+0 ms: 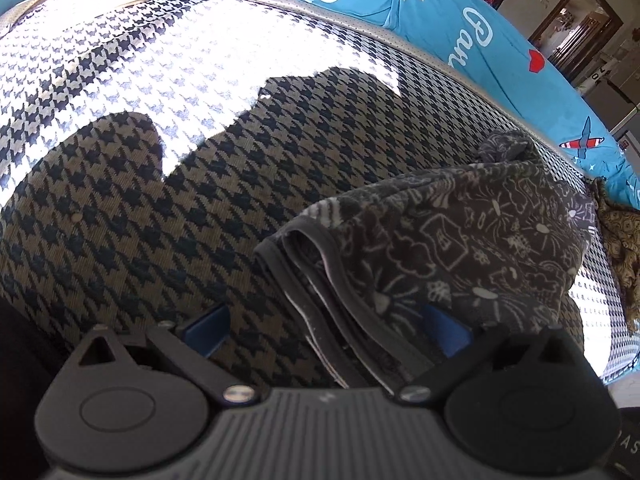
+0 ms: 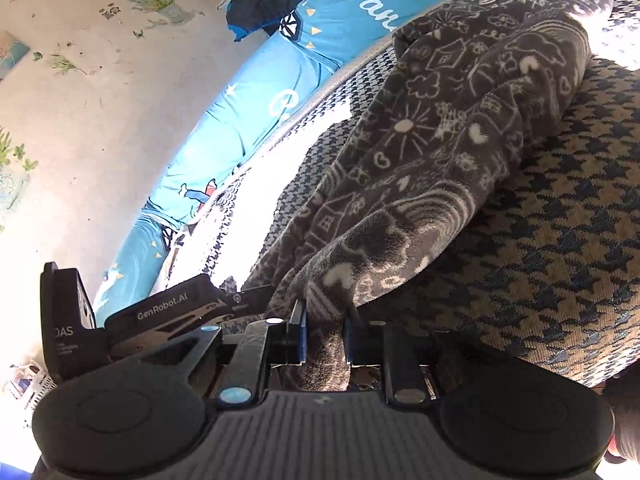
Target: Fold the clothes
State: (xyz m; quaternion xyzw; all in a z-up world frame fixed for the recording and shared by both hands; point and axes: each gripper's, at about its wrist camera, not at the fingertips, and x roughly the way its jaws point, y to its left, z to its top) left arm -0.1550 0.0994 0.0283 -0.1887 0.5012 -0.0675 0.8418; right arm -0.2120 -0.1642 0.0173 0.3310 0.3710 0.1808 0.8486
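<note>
Left wrist view: dark patterned garment (image 1: 460,248) covers the right finger of the left tool (image 1: 326,330), only a blue pad corner shows. Brown printed cloth (image 1: 624,248) cut by right edge. Right wrist view: garment's gathered end runs behind the right tool (image 2: 324,326) body at bottom centre; garment cropped at top right edge.

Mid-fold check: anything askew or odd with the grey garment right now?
Nothing damaged. The grey patterned garment is bunched rather than flat on the houndstooth cover; its stacked edges lie uneven between the open left gripper fingers. The right gripper pinches a twisted fold.
</note>
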